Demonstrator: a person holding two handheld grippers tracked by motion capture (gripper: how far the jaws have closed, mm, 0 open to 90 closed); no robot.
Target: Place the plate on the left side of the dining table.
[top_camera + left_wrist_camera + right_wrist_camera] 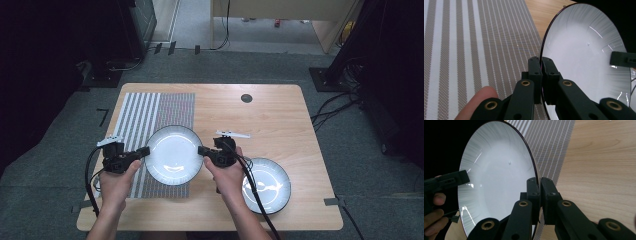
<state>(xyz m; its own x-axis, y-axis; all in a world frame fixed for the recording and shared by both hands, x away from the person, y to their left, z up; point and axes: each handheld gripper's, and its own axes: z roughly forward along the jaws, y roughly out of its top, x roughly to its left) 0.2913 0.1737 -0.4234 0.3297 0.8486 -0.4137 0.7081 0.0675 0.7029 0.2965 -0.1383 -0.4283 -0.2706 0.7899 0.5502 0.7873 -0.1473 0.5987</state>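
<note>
Left tool (145,150), right tool (202,150): jaws clamped, facing inward.

White plate (173,154) with dark rim and fine radial ribbing, glossy, face up over the striped placemat's (150,120) right edge, rim pinched on opposite sides.

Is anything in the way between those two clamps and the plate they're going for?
No. Both the left gripper and right gripper are already clamped on opposite rims of the plate, so nothing sits between them.
</note>
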